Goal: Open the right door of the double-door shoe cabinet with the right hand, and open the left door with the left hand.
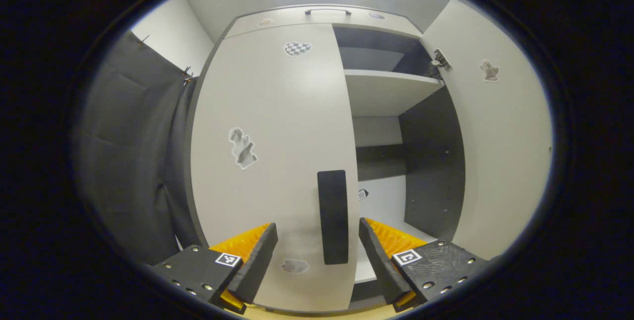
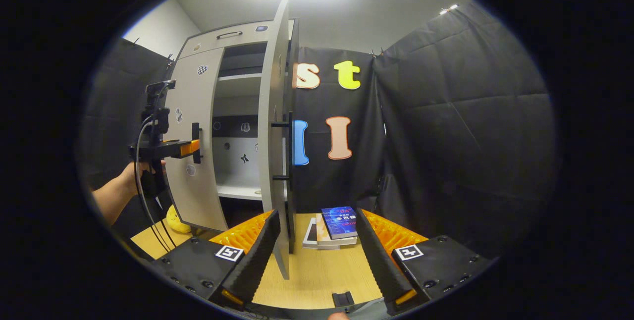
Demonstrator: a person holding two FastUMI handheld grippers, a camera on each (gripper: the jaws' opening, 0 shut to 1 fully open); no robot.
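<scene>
- A dark-draped booth holds a pale shoe cabinet (image 2: 233, 42) standing on a wooden desk (image 2: 317, 270), with a small stack of books (image 2: 333, 226) lying on the desk beside it.
- The right door (image 2: 275, 136) stands swung wide, edge-on in the right gripper view, with shelves (image 1: 386, 89) bare behind it; I judge that half of the task done.
- The right tongs (image 2: 317, 255) are spread apart, holding nothing; the open door's lower edge lies between them, not gripped.
- The left door (image 1: 272, 161) sits closed or nearly so, flush with the cabinet front.
- The left tongs (image 1: 317, 255) are apart, straddling the dark handle (image 1: 333, 216) of the left door; whether they touch it I cannot tell.
- In the right gripper view, a hand (image 2: 141, 169) holds the left tongs at that handle.
- What remains: closing on the handle and pulling the left door open.
</scene>
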